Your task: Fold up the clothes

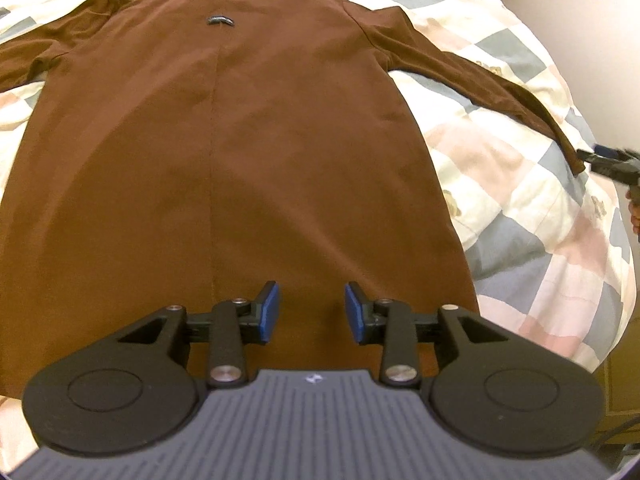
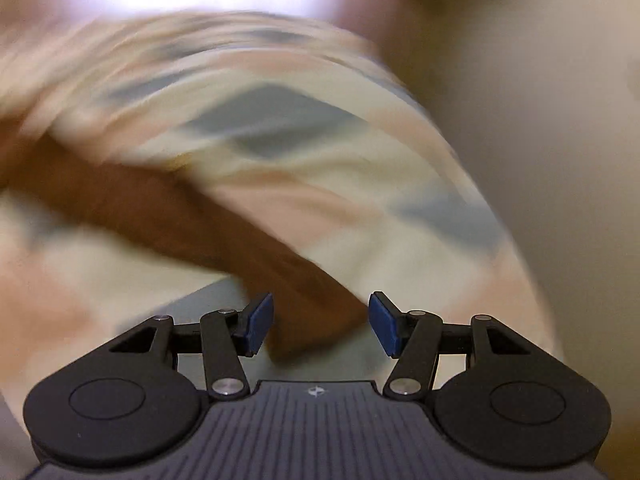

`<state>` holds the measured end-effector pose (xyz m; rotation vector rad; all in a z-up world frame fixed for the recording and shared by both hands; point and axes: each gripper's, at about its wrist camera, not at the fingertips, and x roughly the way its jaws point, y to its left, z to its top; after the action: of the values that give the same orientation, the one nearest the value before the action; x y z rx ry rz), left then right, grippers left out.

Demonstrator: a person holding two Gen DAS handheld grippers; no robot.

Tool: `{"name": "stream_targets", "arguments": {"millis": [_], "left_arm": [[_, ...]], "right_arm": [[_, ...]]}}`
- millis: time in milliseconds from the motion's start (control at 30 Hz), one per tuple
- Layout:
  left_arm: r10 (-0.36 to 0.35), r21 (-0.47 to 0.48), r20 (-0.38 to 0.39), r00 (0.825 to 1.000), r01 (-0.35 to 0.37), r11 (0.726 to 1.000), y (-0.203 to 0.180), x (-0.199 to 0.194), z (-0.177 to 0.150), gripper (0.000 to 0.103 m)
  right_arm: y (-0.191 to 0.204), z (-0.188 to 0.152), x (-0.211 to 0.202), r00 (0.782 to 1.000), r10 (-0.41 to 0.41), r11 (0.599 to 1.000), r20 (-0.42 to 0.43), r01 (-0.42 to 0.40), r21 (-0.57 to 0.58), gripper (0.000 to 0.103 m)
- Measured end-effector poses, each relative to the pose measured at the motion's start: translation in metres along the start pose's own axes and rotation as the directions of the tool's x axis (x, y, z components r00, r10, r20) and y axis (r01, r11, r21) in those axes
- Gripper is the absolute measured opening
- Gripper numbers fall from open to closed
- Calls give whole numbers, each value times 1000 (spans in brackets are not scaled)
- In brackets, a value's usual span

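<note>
Garment: brown long-sleeved fabric top (image 1: 224, 152) lying flat on checked quilt bed (image 1: 520, 208), sleeves spread.
L claw (image 1: 308, 312): hovering released over hem.
R claw (image 2: 320, 322): released, straddling sleeve cuff (image 2: 316, 312), prob. for grabbing.

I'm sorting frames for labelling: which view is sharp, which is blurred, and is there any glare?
Left wrist view: sharp, with fisheye bending at the edges; the brown garment and quilt read clearly. Right wrist view: heavy motion blur smears the sleeve; a blown-out white glare sits along the top.
</note>
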<state>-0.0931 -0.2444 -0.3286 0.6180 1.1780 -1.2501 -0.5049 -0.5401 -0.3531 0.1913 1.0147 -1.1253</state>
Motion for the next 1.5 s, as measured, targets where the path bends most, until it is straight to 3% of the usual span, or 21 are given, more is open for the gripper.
{"name": "stream_targets", "arguments": {"millis": [67,100,133,233,367,433,500,633,700,733,767,867,933,1033,1167,1233,1267,1333,1400,1433,1500], "left_arm": [[2,13,-3,1000,-2,1000,-4,3,1,31],[5,21,1,1000,-5,1000,-5,3,2,31],[7,30,6,1000,-8,1000,-6,3,3,31],[9,20,14,1000,-9,1000,-5,2,8,31],[10,-16,17,1000,-10,1000,1,8,15,31],[5,-29,20,1000,-4,1000,2,9,18,31],[8,-47,26,1000,-6,999,6,8,20,31],[60,-116,80,995,-50,992,36,-11,24,32],[117,-167,113,987,-97,981,62,-24,26,32],[157,-195,127,979,-130,972,77,-30,26,32],[197,-219,137,971,-164,962,92,-36,27,32],[316,-284,166,934,-261,922,142,-56,28,32],[390,-329,181,903,-318,889,180,-69,29,35],[461,-466,197,865,-331,821,251,-92,31,39],[494,-709,260,830,-183,681,360,-122,28,41],[537,-772,270,800,-154,617,407,-132,29,44],[567,-750,261,781,-206,629,421,-133,36,44],[625,-631,255,738,-363,686,441,-129,54,45],[639,-489,270,720,-469,735,454,-118,70,53],[641,-435,274,717,-502,748,461,-112,77,61],[629,-395,264,732,-513,762,480,-99,88,63]], "right_arm": [[18,0,14,998,-1,985,-59,-10,-174,39],[20,0,24,994,10,977,-109,-33,-211,10],[17,3,32,990,-4,977,-139,-26,-214,0],[-5,18,53,978,-105,987,-181,80,-142,0],[-33,38,81,941,-231,973,-247,224,-54,0],[-48,48,95,914,-288,955,-284,297,-13,8],[-62,58,109,883,-342,929,-322,369,24,51],[-91,78,136,804,-435,856,-404,508,90,69],[-84,82,120,810,-464,831,-358,538,142,79],[-75,82,108,830,-453,832,-324,525,181,79],[-63,83,93,867,-407,850,-289,475,228,79],[-11,83,52,963,-196,904,-184,250,347,79],[37,83,34,986,-33,919,-162,94,382,79],[110,90,16,974,153,912,-169,-72,405,78],[207,110,-7,931,320,865,-173,-213,454,78],[240,118,-20,915,362,845,-177,-242,477,79],[257,123,-25,912,368,844,-181,-245,478,79],[292,132,-34,908,369,847,-197,-242,473,79],[320,136,-41,905,365,851,-218,-229,472,79],[334,139,-43,904,361,853,-228,-222,473,79],[358,143,-48,900,358,852,-247,-207,480,79]]}}
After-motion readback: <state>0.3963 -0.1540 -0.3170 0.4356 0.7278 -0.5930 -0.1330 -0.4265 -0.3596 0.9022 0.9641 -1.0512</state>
